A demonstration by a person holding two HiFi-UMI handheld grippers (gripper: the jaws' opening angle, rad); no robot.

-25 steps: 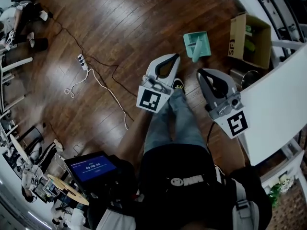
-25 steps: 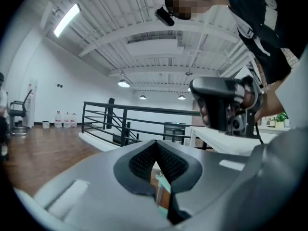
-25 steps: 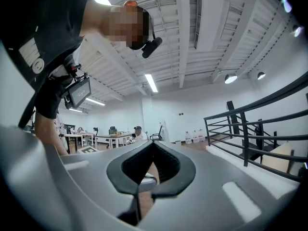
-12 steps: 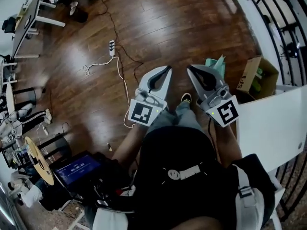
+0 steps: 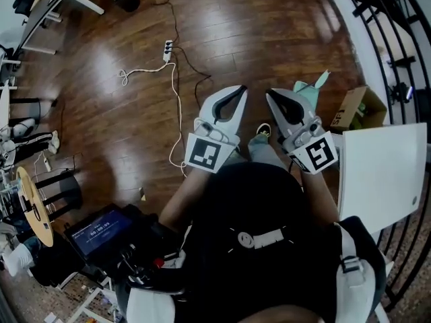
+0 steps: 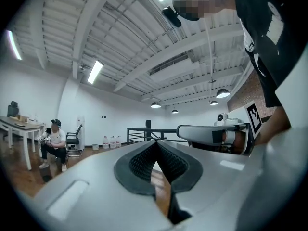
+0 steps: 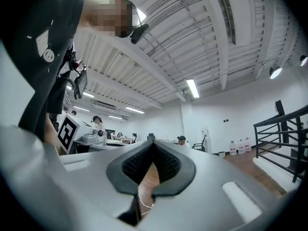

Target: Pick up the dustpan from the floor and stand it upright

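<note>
The mint-green dustpan (image 5: 308, 90) is on the wooden floor next to a cardboard box, its near part hidden behind my right gripper. In the head view my left gripper (image 5: 240, 90) and right gripper (image 5: 271, 95) are held side by side in front of the person's body, above the floor and apart from the dustpan. Both are shut with nothing between the pads. The left gripper view shows the left gripper (image 6: 155, 143) pointing level across the room, and the right gripper view shows the right gripper (image 7: 153, 143) doing the same. The dustpan appears in neither gripper view.
An open cardboard box (image 5: 357, 110) stands right of the dustpan, with a white table (image 5: 382, 170) nearer. A black railing (image 5: 390, 19) runs along the right. A power strip (image 5: 167, 48) and white cable (image 5: 176, 106) lie on the floor to the left. People sit at desks (image 6: 14, 124) far off.
Both grippers have risen and drawn closer together. The head view has swung, so the dustpan has gone from plainly beyond the grippers to partly behind the right one.
</note>
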